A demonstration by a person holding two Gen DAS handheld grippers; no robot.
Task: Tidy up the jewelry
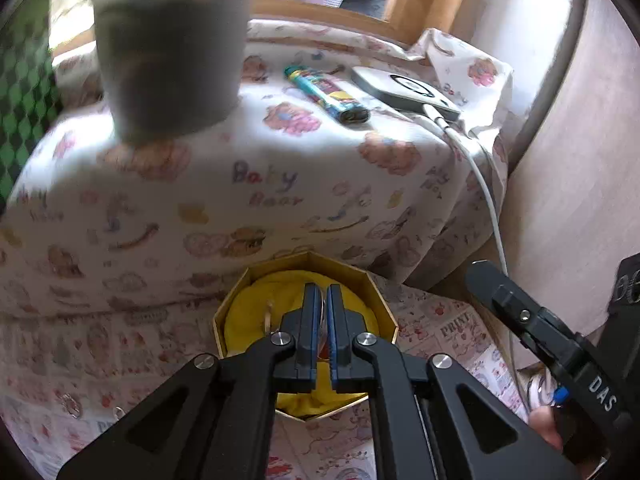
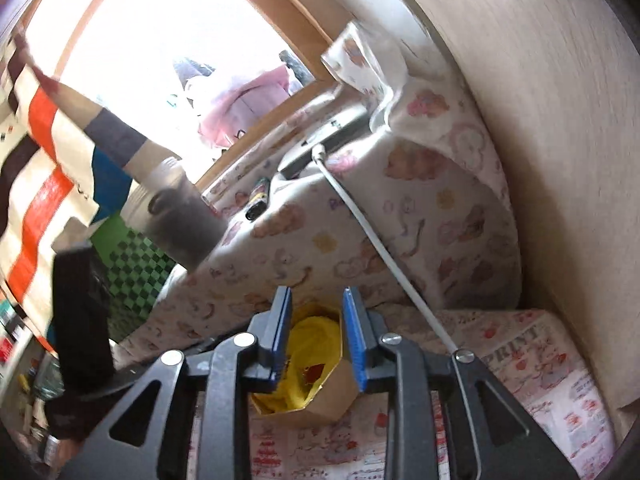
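Left wrist view: the left gripper (image 1: 323,320) is over the box (image 1: 232,300), an octagonal gold-edged one lined with yellow cloth (image 1: 248,316), and its jaws are pinched nearly together on a thin clear ring (image 1: 322,322). A gold ring (image 1: 267,316) stands on the cloth, left of the jaws. The right gripper (image 2: 318,332) is partly open and empty, with the box (image 2: 320,404) below it on printed fabric (image 2: 560,392).

Bright daylight pours through a wood-framed window (image 2: 160,40) behind a bed covered by a bear-print sheet (image 1: 248,184). A pale wood-grain wall (image 2: 540,100) stands beside it; a striped cloth (image 2: 44,152) hangs nearby.
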